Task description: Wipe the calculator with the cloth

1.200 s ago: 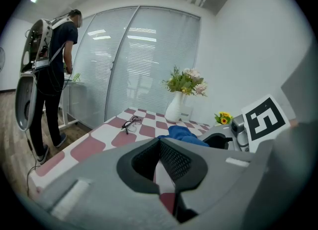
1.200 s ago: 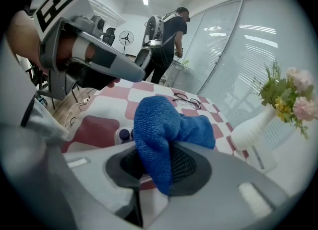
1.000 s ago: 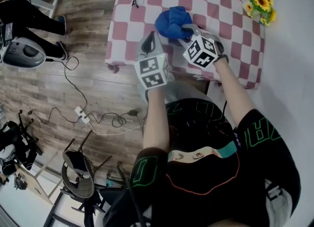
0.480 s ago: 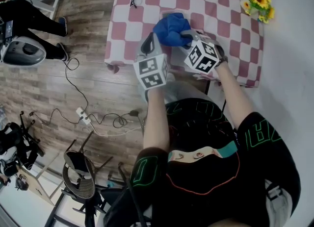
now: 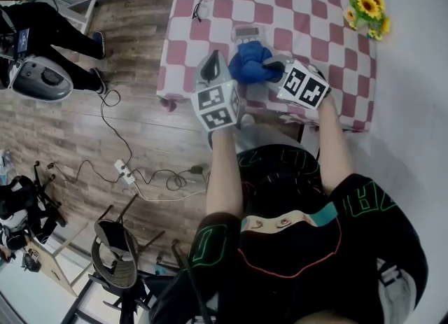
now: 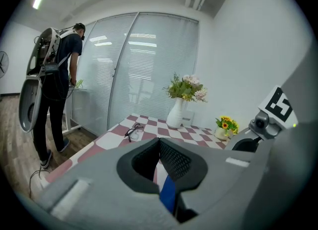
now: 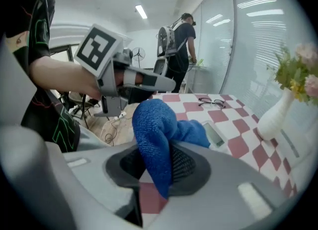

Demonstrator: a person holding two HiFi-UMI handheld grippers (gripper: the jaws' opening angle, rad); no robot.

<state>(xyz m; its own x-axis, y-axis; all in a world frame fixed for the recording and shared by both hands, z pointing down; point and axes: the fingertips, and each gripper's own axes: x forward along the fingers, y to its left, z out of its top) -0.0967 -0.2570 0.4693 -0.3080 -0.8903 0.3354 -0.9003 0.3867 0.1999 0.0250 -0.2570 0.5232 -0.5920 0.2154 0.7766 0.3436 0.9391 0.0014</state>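
The left claw (image 5: 212, 67) is clenched on nothing and hangs over the near left edge of the checked worktop (image 5: 315, 15). Just right of it is the blue cloth (image 5: 250, 64). A moment ago the cloth lay over the calculator (image 5: 246, 33). Now it has slid nearer, and the calculator peeks out on its far side. So one wipe looks done. The right claw (image 5: 276, 71) grips the cloth tight.

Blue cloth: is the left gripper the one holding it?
No, the blue cloth is pinched in the right gripper, whose jaws are closed on a fold of it.
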